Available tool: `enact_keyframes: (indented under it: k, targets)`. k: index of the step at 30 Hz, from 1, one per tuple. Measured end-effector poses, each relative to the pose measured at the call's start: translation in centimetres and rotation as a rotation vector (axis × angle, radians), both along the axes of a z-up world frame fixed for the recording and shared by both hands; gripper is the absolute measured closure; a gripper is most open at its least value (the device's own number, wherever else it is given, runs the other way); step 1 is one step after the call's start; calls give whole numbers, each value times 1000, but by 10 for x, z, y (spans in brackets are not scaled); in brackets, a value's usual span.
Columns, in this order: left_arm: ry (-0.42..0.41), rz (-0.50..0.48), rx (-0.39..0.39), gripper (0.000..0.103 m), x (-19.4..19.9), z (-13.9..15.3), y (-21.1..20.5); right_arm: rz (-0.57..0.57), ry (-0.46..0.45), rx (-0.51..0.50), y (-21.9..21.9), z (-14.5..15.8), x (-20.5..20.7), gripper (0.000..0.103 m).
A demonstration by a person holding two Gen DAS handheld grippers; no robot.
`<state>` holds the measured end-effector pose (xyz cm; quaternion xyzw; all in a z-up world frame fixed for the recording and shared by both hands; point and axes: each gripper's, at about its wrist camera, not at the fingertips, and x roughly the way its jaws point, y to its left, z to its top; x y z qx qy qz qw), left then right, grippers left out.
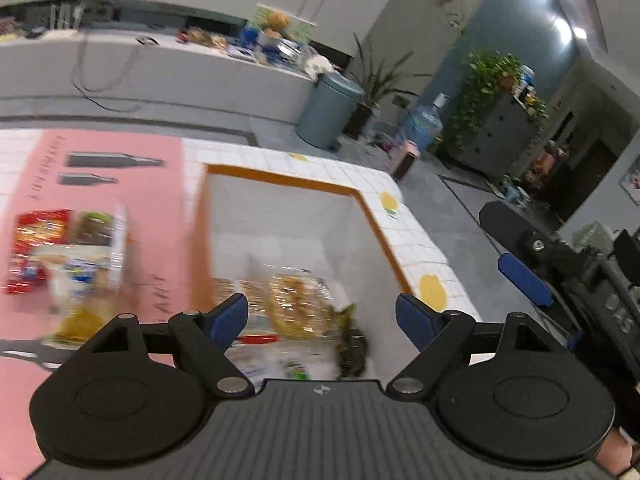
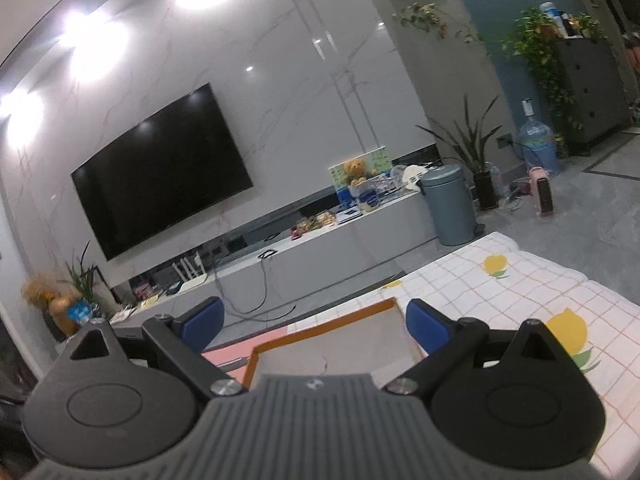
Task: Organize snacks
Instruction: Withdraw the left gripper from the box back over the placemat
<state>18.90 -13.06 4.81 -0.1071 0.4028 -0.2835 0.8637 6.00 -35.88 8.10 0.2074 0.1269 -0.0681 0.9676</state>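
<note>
Snack packets [image 1: 296, 312] lie below the spread left gripper [image 1: 322, 316].

The right claw [image 2: 316, 320] is hovering with its blue pads spread wide and nothing between them, over the orange-rimmed tray [image 2: 324, 312] lying on the checked, lemon-printed surface [image 2: 520, 296]; the tray's inside is looking bare, though most is hidden.

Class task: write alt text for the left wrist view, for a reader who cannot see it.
The open, empty left gripper hangs over an orange-rimmed white box holding blurred snack packets. More snacks lie left on a pink sheet.
</note>
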Motion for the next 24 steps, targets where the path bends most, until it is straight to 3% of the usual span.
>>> enact_keyframes:
  k: [11, 24]
  targets:
    - [-98, 139, 129, 9, -27, 13, 63, 166, 3, -65, 57, -7, 24, 7]
    - [-133, 314, 230, 10, -45, -6, 129, 304, 71, -179, 128, -26, 51, 7]
